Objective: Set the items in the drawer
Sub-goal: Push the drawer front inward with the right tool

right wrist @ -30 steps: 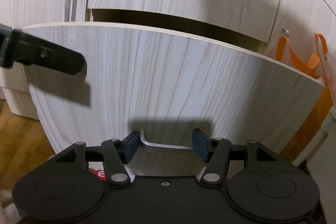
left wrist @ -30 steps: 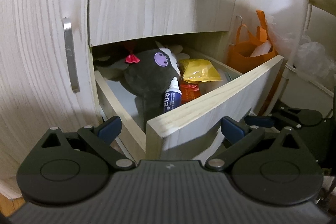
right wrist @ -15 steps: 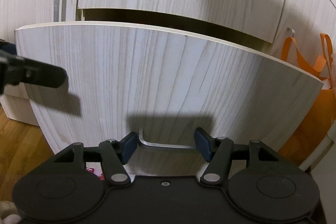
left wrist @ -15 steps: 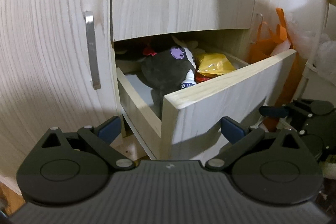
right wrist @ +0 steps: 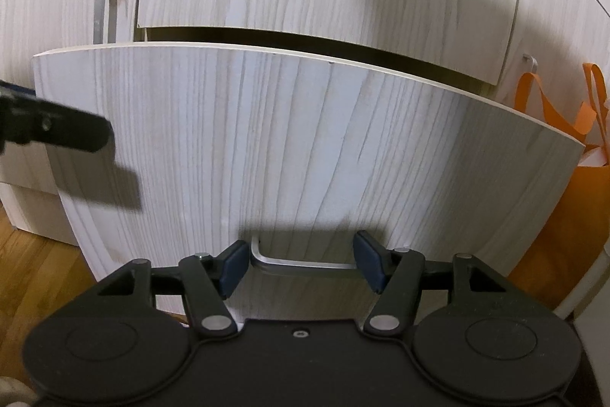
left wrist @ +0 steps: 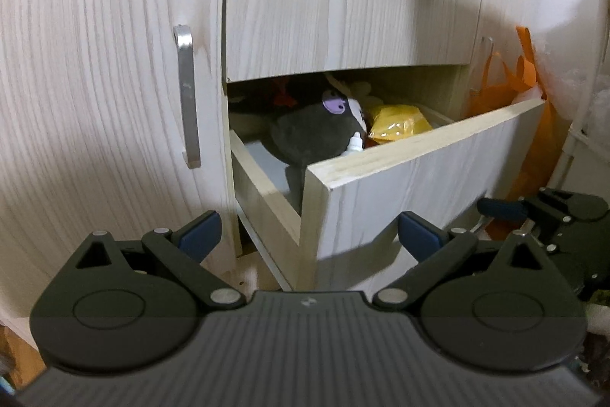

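Both tongs spread: R tongs (right wrist: 301, 264) straddle drawer (right wrist: 305, 148) handle (right wrist: 301, 262), L tongs (left wrist: 309, 231) empty.

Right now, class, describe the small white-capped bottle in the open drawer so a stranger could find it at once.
Find the pale wood cabinet and its pulled-out lower drawer. Inside, a dark plush toy lies beside a yellow packet. The bottle stands between them, just behind the drawer front, the only thing there with a white pointed cap.

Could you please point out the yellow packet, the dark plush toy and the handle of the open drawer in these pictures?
yellow packet (left wrist: 398, 120): left wrist view, middle of its shiny front.
dark plush toy (left wrist: 312, 132): left wrist view, its dark body.
drawer handle (right wrist: 305, 264): right wrist view, middle of the metal bar.
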`<act>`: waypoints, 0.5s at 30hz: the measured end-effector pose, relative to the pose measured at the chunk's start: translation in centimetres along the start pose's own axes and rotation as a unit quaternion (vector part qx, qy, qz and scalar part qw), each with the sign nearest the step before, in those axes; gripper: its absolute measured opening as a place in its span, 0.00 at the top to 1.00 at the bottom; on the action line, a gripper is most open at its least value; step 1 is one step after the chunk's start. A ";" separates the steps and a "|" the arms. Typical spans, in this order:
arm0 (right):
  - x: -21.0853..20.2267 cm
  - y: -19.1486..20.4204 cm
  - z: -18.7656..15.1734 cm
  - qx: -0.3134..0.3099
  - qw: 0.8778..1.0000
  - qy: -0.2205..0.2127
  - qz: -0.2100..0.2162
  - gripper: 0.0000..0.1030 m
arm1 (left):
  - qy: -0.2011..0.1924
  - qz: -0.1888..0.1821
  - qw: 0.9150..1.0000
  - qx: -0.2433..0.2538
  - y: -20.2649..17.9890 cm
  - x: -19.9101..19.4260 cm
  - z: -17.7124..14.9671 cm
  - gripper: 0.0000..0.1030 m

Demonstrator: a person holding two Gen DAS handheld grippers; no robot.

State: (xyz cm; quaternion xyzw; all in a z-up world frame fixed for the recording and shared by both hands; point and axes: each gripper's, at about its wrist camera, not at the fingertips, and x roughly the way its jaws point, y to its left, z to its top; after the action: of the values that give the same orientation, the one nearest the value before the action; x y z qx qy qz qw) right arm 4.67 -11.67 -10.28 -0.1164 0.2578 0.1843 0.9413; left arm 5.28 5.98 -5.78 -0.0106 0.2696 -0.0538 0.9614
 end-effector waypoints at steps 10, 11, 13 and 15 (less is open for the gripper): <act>-1.1 -6.8 -1.7 0.324 0.942 0.016 0.083 0.40 | -0.002 -0.004 1.000 -0.021 0.8 -1.3 0.3 0.02; -0.8 -7.2 -2.1 0.352 0.931 0.016 0.091 0.41 | -0.004 -0.011 1.000 -0.028 0.9 -1.6 0.5 0.02; -0.5 -7.5 -2.6 0.378 0.920 0.011 0.101 0.48 | -0.009 -0.028 0.999 -0.035 0.8 -2.5 0.8 0.02; -0.2 -7.3 -2.5 0.373 0.923 0.012 0.090 0.58 | -0.014 -0.036 0.999 -0.031 0.4 -3.1 0.9 0.02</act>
State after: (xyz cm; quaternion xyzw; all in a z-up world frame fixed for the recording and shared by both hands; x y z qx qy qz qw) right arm 6.36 -19.12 -11.39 0.2646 0.3283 0.1579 0.8929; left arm 3.11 6.70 -3.45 -0.0505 0.2571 -0.0803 0.9617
